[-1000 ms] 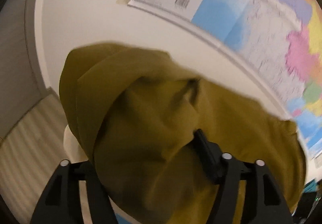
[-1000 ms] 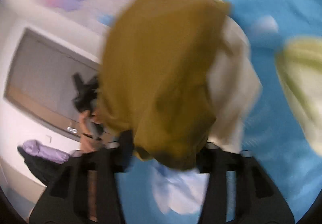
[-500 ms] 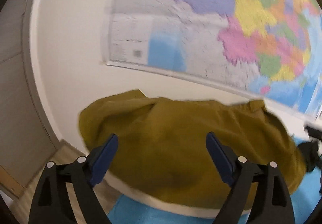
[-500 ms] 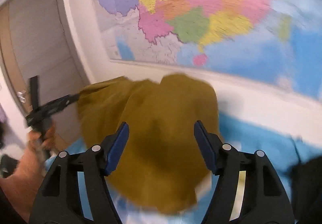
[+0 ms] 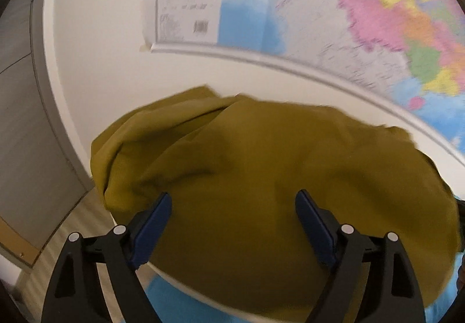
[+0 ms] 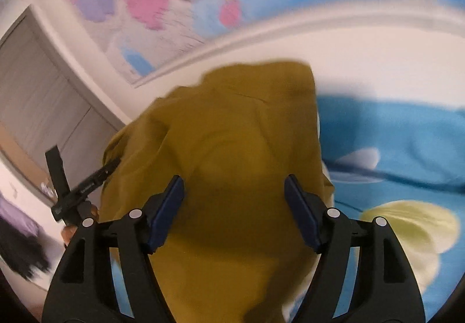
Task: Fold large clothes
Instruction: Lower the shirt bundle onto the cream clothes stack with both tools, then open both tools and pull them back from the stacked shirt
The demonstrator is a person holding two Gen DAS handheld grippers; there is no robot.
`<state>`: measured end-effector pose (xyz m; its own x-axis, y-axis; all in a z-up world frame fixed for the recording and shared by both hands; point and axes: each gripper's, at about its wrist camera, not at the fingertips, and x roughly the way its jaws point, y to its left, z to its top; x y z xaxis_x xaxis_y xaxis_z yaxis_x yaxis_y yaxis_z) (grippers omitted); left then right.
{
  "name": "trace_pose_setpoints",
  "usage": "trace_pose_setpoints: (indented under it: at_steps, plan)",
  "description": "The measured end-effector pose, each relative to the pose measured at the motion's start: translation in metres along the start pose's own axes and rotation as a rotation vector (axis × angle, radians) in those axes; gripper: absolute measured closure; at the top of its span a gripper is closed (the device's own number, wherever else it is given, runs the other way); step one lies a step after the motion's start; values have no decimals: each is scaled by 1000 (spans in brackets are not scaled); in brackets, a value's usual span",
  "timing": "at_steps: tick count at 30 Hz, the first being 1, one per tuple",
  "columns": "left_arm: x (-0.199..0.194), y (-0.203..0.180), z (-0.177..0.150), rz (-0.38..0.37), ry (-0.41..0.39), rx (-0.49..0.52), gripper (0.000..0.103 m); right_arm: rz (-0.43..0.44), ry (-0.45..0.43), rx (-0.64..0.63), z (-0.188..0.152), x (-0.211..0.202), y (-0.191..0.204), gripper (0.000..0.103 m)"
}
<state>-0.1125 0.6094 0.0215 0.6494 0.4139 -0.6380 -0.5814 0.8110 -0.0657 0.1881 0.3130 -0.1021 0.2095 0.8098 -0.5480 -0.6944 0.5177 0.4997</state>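
Both my left tool (image 5: 232,221) and right tool (image 6: 234,204) gape, released, over the blurred mustard garment (image 5: 261,177), which hides whatever it lies on.

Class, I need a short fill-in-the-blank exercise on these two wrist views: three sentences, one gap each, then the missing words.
1. The garment lying ahead of both grippers is ____ in colour.
2. The fingers of the left gripper and the right gripper stand ____, with no cloth pinched between them.
3. On the wall above the garment hangs a colourful ____.

Missing words: olive; open; map
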Motion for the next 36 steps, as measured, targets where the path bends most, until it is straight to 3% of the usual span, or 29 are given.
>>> trace_pose_setpoints:
  at_steps: [4,7,10,12,17,24,32,36]
  plan:
    - [-24,-28,-13,-49,-44,67,17,-8,-39,-169,-14,-25,43,31]
    - [-26,-44,-26,-98,-36,93,15,-26,-31,-254,-35,-18,67,31]
    - [-16,-49,-39,-83,-12,78,12,-77,54,-279,-61,19,85,31]
    - [-17,-47,-44,-79,-8,53,11,-94,46,-275,-66,27,84,30]
    - [-44,-63,-50,-4,-49,79,12,-89,24,-269,-60,18,80,29]
    - [-89,-96,-68,-7,-113,130,7,-96,-18,-288,-72,3,98,27]
    - [-114,-104,-101,8,-103,95,7,-124,-60,-346,-100,-18,120,12]
    - [-116,-105,-117,13,-47,61,7,-133,-66,-361,-116,-28,125,9]
